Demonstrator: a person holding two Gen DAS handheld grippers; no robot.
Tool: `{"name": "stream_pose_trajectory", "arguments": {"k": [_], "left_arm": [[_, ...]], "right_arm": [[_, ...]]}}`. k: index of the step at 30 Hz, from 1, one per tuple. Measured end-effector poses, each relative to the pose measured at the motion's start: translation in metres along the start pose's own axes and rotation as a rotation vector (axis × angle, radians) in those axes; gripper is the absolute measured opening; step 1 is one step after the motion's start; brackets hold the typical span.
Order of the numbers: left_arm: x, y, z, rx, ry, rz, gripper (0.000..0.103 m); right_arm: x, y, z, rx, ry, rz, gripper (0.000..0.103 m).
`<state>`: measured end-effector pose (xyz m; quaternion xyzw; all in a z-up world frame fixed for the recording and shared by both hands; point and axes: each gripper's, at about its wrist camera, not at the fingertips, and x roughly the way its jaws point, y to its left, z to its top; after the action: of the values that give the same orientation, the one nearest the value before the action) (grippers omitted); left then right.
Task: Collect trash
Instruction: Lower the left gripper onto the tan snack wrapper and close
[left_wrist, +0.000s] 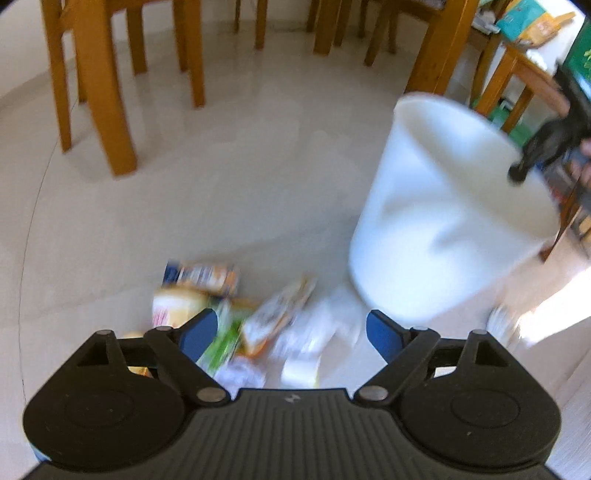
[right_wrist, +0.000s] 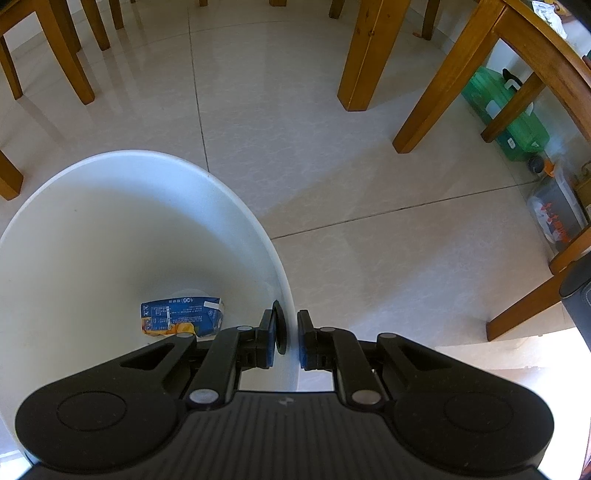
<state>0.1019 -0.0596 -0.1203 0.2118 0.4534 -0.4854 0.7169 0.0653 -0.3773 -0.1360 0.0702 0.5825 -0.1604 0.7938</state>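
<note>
A white plastic bin (left_wrist: 443, 221) hangs tilted above the tiled floor. My right gripper (right_wrist: 287, 334) is shut on the bin's rim (right_wrist: 284, 288), one finger inside and one outside; in the left wrist view the right gripper (left_wrist: 532, 158) shows at the bin's top right edge. A blue and orange carton (right_wrist: 183, 315) lies at the bottom of the bin. A blurred pile of trash (left_wrist: 255, 317), made of wrappers, cartons and crumpled white paper, lies on the floor. My left gripper (left_wrist: 291, 332) is open just above that pile with nothing between its fingers.
Wooden chair and table legs (left_wrist: 107, 92) stand around the far floor, and further chair legs (right_wrist: 369, 55) stand ahead of the right gripper. A green container (right_wrist: 506, 110) and a clear jug (right_wrist: 554, 214) sit under a chair at the right.
</note>
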Motion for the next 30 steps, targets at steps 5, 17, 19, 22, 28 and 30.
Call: {"name": "stream_pose_trajectory", "arguments": {"k": [5,17,19,22,28,30], "left_arm": [[0.022,0.025,-0.060,-0.011,0.104,0.035,0.088],[0.075,0.039,-0.165,0.091,0.266,0.094,0.087],[0.081,0.042,-0.173,0.121,0.287,0.111,0.087],[0.089,0.046,-0.183,0.172,0.305,0.131,0.087],[0.101,0.055,-0.193,0.194,0.340,0.123,0.087],[0.104,0.057,-0.194,0.203,0.352,0.124,0.087]], "right_arm": [[0.000,0.001,0.000,-0.009,-0.003,-0.010,0.015],[0.001,0.005,0.001,-0.020,-0.008,-0.033,0.016],[0.001,0.005,0.001,-0.020,-0.008,-0.035,0.016],[0.002,0.006,0.001,-0.022,-0.008,-0.039,0.017],[0.001,0.005,0.000,-0.023,-0.009,-0.040,0.017],[0.001,0.005,0.000,-0.022,-0.009,-0.040,0.017]]}}
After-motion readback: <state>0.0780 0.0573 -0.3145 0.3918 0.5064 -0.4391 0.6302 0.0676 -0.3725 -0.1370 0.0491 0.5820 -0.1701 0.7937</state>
